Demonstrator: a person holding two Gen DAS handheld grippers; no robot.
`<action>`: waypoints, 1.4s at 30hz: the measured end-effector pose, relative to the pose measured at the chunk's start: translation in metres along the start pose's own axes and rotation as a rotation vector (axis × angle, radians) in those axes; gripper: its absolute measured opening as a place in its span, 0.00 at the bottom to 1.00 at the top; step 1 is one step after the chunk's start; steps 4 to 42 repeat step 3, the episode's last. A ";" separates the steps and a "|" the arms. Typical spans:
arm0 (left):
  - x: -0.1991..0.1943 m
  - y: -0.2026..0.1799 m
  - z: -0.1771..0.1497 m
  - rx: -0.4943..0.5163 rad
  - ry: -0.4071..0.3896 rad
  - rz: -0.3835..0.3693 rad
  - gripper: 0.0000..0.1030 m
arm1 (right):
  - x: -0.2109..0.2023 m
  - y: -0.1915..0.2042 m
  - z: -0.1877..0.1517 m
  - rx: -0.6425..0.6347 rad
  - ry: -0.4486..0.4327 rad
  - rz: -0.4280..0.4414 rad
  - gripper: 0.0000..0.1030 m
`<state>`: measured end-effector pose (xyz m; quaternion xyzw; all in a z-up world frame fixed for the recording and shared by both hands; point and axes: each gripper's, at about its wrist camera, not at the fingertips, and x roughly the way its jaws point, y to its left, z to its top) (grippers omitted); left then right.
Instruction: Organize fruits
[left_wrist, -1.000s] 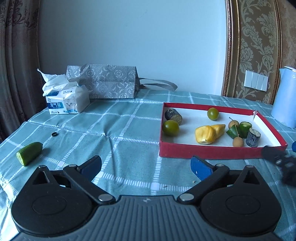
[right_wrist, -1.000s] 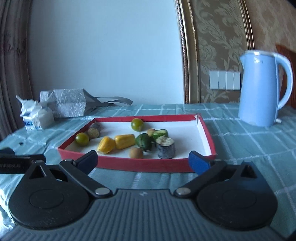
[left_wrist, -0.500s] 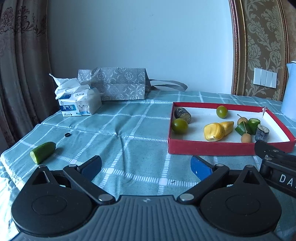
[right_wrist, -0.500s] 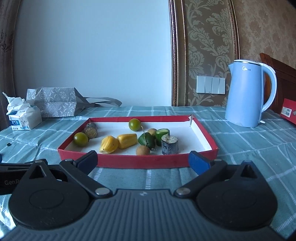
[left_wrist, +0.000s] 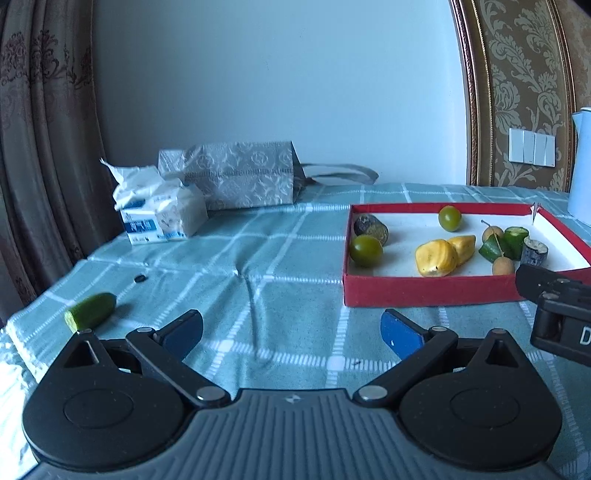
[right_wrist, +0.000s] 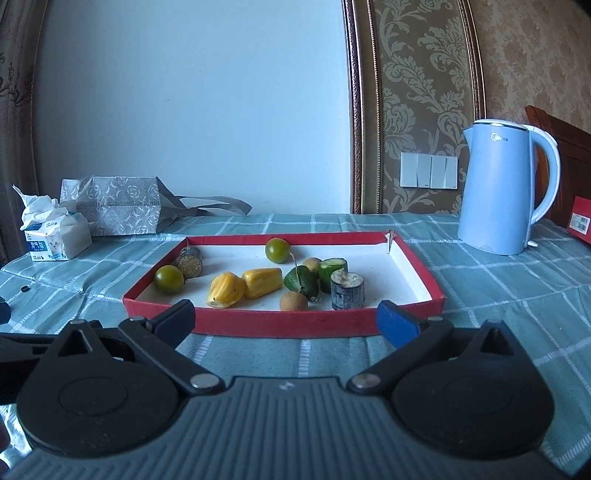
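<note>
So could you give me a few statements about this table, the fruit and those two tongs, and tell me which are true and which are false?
1. Both the left tongs and the right tongs are open and hold nothing. True.
2. The green cucumber piece lies inside the red tray. False: it lies on the tablecloth, well left of the tray.
3. The blue kettle stands outside the tray, to its right. True.
4. The two yellow fruit pieces lie far apart. False: they lie side by side in the tray.
5. The tissue pack is in the tray. False: it sits beside the patterned bag.
</note>
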<state>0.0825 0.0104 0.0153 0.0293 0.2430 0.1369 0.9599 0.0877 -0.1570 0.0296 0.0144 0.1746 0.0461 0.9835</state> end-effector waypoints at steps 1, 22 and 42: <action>0.002 0.001 -0.001 -0.005 0.006 0.003 1.00 | 0.000 0.000 0.000 0.001 0.001 0.001 1.00; 0.005 0.002 -0.002 -0.015 0.010 0.007 1.00 | 0.000 -0.001 0.000 0.005 -0.001 0.004 1.00; 0.005 0.002 -0.002 -0.015 0.010 0.007 1.00 | 0.000 -0.001 0.000 0.005 -0.001 0.004 1.00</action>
